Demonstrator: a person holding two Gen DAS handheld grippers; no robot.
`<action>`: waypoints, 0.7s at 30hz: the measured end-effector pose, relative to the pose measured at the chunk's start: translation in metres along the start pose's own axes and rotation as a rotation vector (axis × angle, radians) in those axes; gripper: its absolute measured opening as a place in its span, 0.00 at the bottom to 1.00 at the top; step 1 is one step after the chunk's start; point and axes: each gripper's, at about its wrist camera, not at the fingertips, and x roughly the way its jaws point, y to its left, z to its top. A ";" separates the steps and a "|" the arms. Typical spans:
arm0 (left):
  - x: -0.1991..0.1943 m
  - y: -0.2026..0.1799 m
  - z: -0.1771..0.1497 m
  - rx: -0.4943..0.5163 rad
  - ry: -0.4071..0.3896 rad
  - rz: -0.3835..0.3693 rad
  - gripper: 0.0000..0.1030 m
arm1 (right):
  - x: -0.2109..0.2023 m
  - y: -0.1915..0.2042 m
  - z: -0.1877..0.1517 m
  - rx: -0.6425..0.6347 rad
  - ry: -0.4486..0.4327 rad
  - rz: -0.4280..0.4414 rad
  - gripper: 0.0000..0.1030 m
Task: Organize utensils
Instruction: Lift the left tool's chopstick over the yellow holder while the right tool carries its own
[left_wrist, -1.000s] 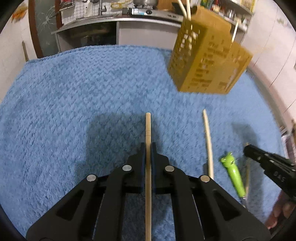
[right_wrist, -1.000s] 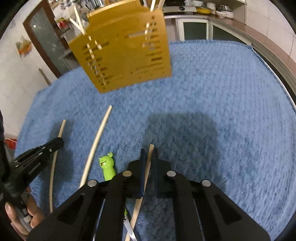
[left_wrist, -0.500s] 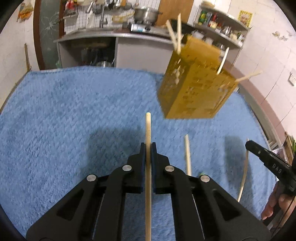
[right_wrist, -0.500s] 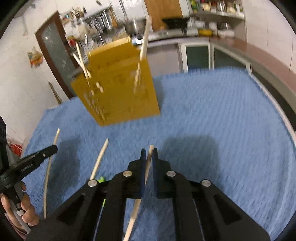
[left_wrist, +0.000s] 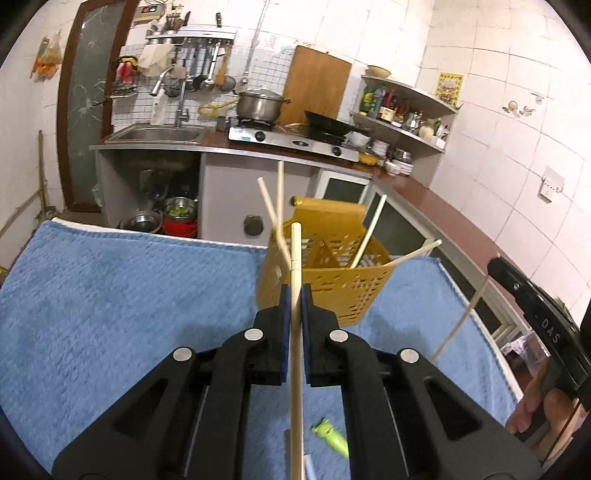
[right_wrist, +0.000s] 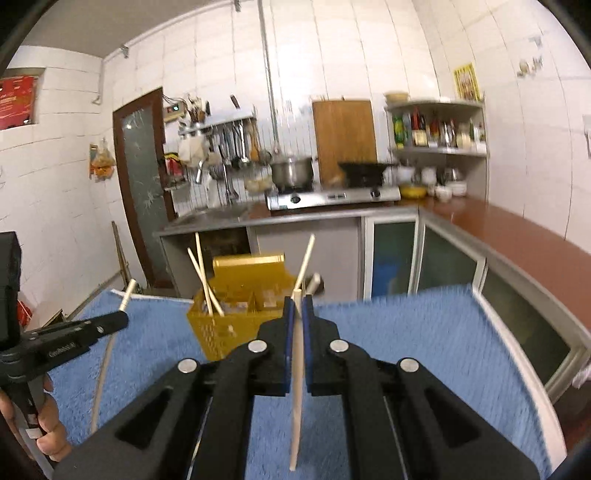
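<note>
both tongs are clenched on a chopstick each: left tongs grip one chopstick and right tongs another, raised in front of the yellow caddy standing on the blue towel over the bench. judged step: tip each stick upright over an open compartment, clear of the sticks already leaning there, then let go low. versus a second ago, both tongs have lifted and levelled, so the caddy sits lower in view; the green frog-handled utensil remains on the towel.
</note>
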 end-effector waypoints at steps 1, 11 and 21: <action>0.002 -0.002 0.003 0.012 -0.010 0.015 0.04 | 0.002 0.001 0.005 -0.006 -0.005 0.003 0.05; 0.037 -0.001 0.023 0.063 0.007 0.067 0.04 | 0.020 0.003 0.019 -0.003 -0.030 0.040 0.05; 0.008 -0.028 0.071 0.113 -0.143 0.057 0.04 | 0.009 0.005 0.066 0.021 -0.156 0.065 0.05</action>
